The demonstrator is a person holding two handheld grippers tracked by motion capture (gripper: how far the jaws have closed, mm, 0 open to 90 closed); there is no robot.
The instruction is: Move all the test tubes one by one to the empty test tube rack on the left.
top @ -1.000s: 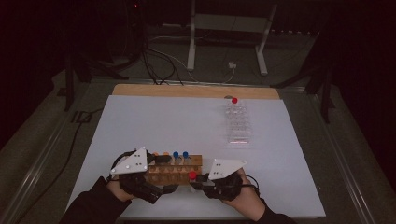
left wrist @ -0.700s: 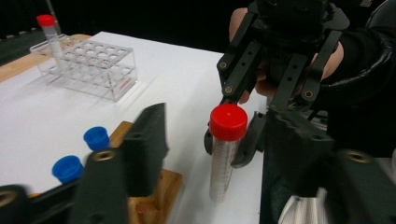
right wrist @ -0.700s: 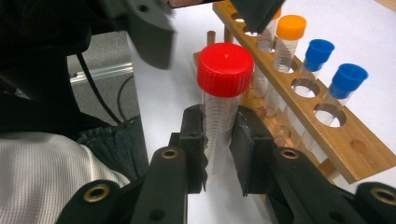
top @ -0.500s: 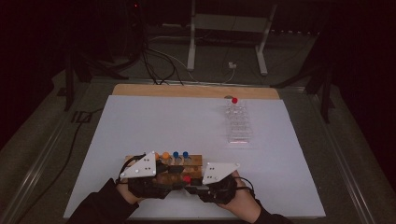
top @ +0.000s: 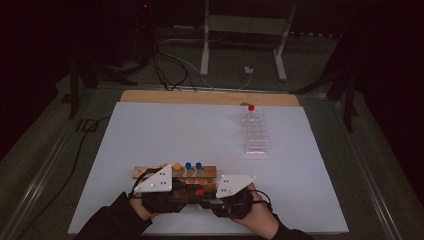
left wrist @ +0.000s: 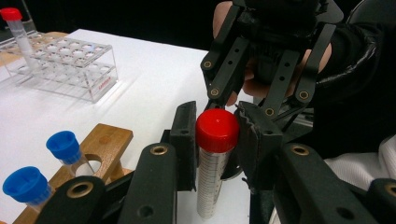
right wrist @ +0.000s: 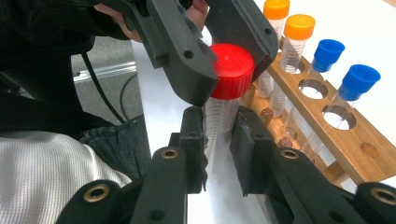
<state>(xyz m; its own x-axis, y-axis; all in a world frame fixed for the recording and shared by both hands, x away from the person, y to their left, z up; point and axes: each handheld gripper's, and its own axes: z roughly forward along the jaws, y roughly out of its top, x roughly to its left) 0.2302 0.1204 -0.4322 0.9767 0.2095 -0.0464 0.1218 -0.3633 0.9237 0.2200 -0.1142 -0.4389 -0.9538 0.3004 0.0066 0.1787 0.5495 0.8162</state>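
A clear tube with a red cap (left wrist: 217,129) stands upright between both grippers near the table's front edge. My right gripper (right wrist: 219,135) is shut on the tube's graduated body (right wrist: 218,116). My left gripper (left wrist: 217,128) has just been closing, and its pads now press on the red cap (right wrist: 232,71) from both sides. In the high view the two grippers meet tip to tip around the cap (top: 199,192), just in front of the wooden rack (top: 145,172). That rack holds two orange-capped tubes (right wrist: 299,28) and two blue-capped tubes (right wrist: 359,79).
A clear plastic rack (top: 255,132) stands at the back right of the white table, with one red-capped tube (top: 251,107) at its far end. The wooden rack has open holes (right wrist: 312,88). A wooden board (top: 210,97) edges the table's far side.
My left gripper has shifted right towards the right gripper and its jaws have closed on the red cap. The right gripper and the tube have stayed put.
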